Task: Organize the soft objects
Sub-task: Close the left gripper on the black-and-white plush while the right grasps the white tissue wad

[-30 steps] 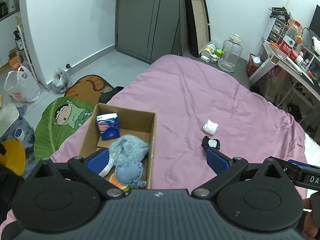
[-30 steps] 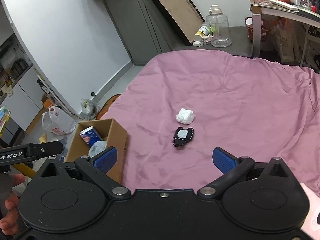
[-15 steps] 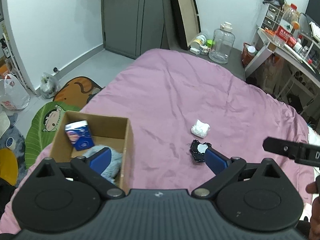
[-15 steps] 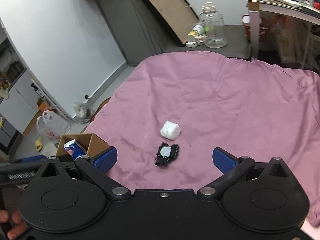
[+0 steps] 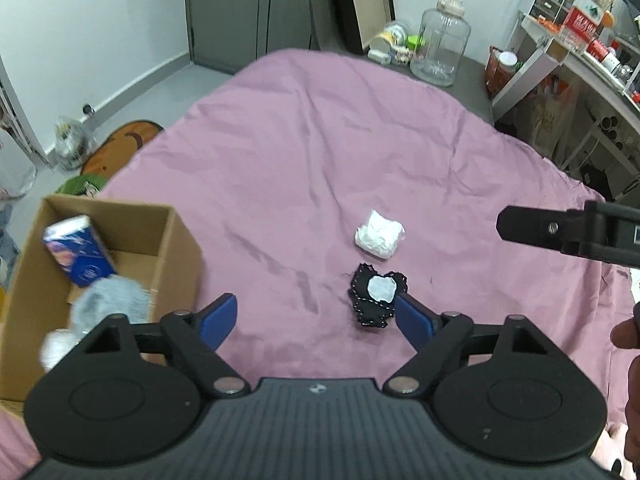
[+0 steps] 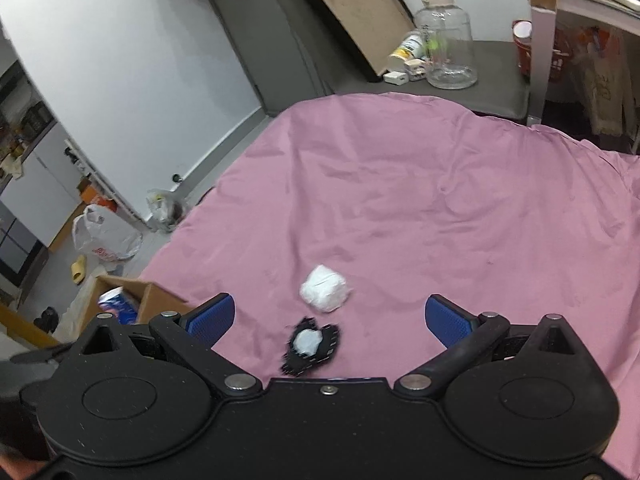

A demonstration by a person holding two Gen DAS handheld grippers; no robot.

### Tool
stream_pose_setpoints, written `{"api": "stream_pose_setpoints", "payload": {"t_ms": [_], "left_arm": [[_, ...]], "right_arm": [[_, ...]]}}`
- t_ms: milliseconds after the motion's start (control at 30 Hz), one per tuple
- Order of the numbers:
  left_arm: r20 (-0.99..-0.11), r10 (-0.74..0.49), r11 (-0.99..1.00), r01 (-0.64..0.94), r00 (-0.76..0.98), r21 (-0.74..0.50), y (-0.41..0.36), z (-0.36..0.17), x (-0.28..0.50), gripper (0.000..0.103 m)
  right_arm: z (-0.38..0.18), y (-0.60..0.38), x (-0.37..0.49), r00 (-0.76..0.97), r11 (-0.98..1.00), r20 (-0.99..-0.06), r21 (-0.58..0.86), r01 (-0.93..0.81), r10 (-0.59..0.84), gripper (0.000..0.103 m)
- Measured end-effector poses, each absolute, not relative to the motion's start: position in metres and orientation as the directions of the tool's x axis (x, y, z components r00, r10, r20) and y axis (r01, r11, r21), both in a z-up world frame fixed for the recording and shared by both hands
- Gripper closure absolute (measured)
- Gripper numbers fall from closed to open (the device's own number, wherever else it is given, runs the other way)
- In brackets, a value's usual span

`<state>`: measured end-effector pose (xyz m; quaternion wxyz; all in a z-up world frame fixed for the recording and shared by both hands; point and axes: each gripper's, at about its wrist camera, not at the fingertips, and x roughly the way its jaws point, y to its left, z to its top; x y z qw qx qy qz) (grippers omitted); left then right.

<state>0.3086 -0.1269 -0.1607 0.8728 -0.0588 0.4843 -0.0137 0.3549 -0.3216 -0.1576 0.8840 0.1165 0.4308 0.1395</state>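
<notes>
A black stitched-edge fabric patch (image 5: 376, 300) with a white centre lies on wrinkled pink bedsheet (image 5: 320, 168), beside a crumpled white wad (image 5: 379, 234). My left gripper (image 5: 316, 316) and right gripper (image 6: 328, 320) both gape empty. Cardboard box (image 5: 176, 248) holds grey fluff; no lettering legible.

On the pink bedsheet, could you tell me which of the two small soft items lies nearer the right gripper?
The black piece with the white patch; it lies just ahead of the open right gripper, while the white wad sits farther out.

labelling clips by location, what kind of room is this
Most likely a lived-in bedroom: a bed under a pink sheet, a cluttered desk beside it, and a tall grey wardrobe against the far wall.
</notes>
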Motion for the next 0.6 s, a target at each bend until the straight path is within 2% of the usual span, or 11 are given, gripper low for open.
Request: {"api": "stream_pose_setpoints", "payload": {"t_ms": [200, 600], "left_arm": [[-0.863, -0.102, 0.991, -0.024, 0.495, -0.131, -0.141, -0.19, 0.326, 0.025], [-0.891, -0.149, 0.987, 0.008, 0.429, -0.161, -0.173, -0.237, 0.361, 0.027]], "right_arm": [[-0.188, -0.332, 0.368, 0.574, 0.919, -0.729, 0.375, -0.121, 0.373, 0.001], [-0.228, -0.345, 0.387, 0.539, 0.892, -0.731, 0.443, -0.092, 0.419, 0.005]]}}
